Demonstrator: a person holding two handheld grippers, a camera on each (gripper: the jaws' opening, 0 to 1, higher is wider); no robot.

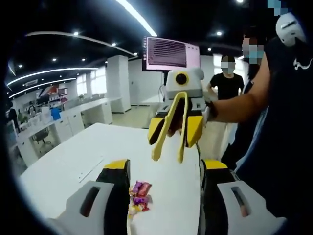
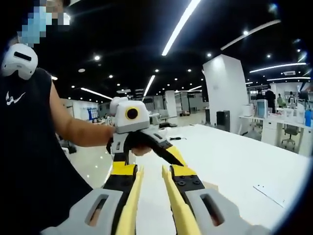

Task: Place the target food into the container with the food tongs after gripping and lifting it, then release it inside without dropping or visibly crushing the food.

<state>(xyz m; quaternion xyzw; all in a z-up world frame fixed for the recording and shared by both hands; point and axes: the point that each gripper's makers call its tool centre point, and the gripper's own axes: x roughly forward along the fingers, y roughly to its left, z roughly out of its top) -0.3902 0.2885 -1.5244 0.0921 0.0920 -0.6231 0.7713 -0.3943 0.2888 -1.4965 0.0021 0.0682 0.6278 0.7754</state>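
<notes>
Several small wrapped sweets (image 1: 140,196) in purple and red foil lie on the white table (image 1: 68,166), between the wide-apart jaws of my left gripper (image 1: 166,166), which is open and empty. Opposite it, my right gripper (image 1: 175,129) hangs above the table, shut on yellow food tongs (image 1: 182,125) whose two arms point down toward the sweets. In the right gripper view the tongs (image 2: 131,205) run forward between the jaws of my right gripper (image 2: 152,171), their arms close together with nothing between them. Beyond them is my left gripper (image 2: 144,142), held by a hand.
A person in a black sleeveless top (image 2: 29,147) holds both grippers. Two more people (image 1: 227,83) stand beyond the table's far end, by a screen (image 1: 171,53). A sheet of paper (image 2: 269,193) lies on the table. Desks (image 1: 63,122) and a white pillar (image 2: 225,93) stand around.
</notes>
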